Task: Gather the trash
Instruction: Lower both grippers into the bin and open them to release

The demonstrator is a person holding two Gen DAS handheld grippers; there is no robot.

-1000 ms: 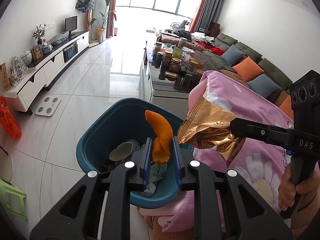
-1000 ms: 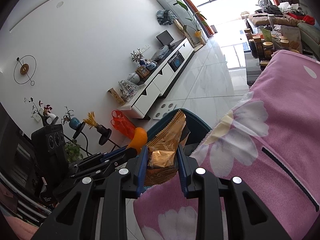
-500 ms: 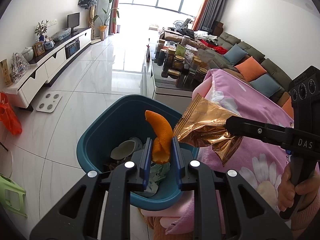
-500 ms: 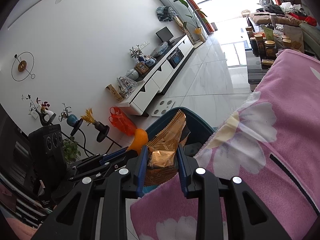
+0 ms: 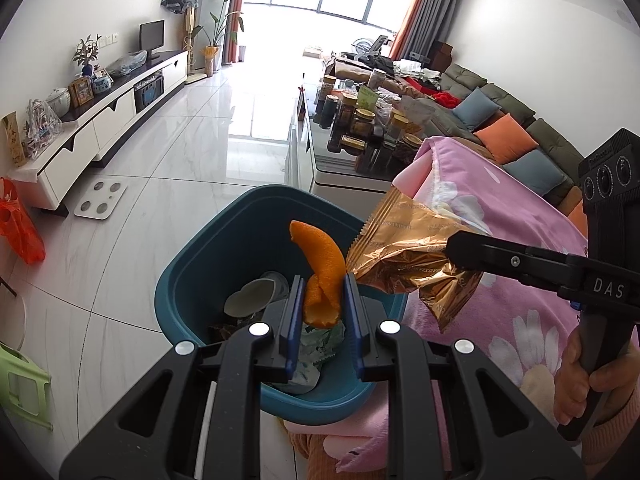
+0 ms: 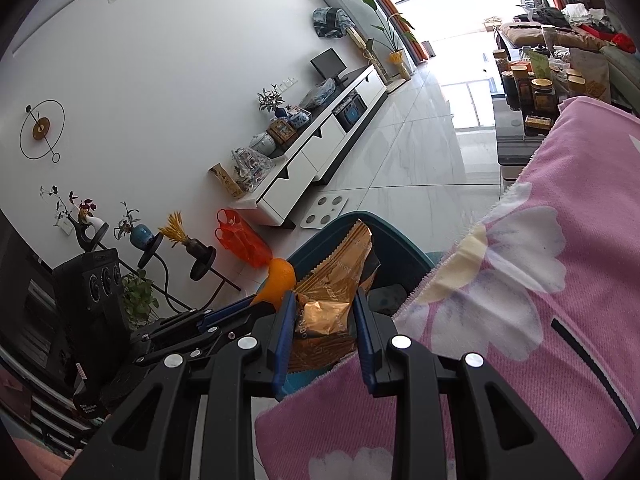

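The left gripper [image 5: 322, 300] is closed to a narrow gap on a curled orange peel [image 5: 322, 272], its blue pads pressing the peel's lower end while the rest sticks up above the open teal bin [image 5: 192, 280]. The right gripper [image 6: 324, 320] is likewise nearly closed, clamping a crumpled gold snack wrapper [image 6: 336, 288] whose far end reaches over the bin's rim on the side nearest the pink flowered blanket [image 6: 560, 280]. Inside the bin, below the peel, lie a whitish shell-like scrap [image 5: 250, 298] and some pale green paper [image 5: 320, 340].
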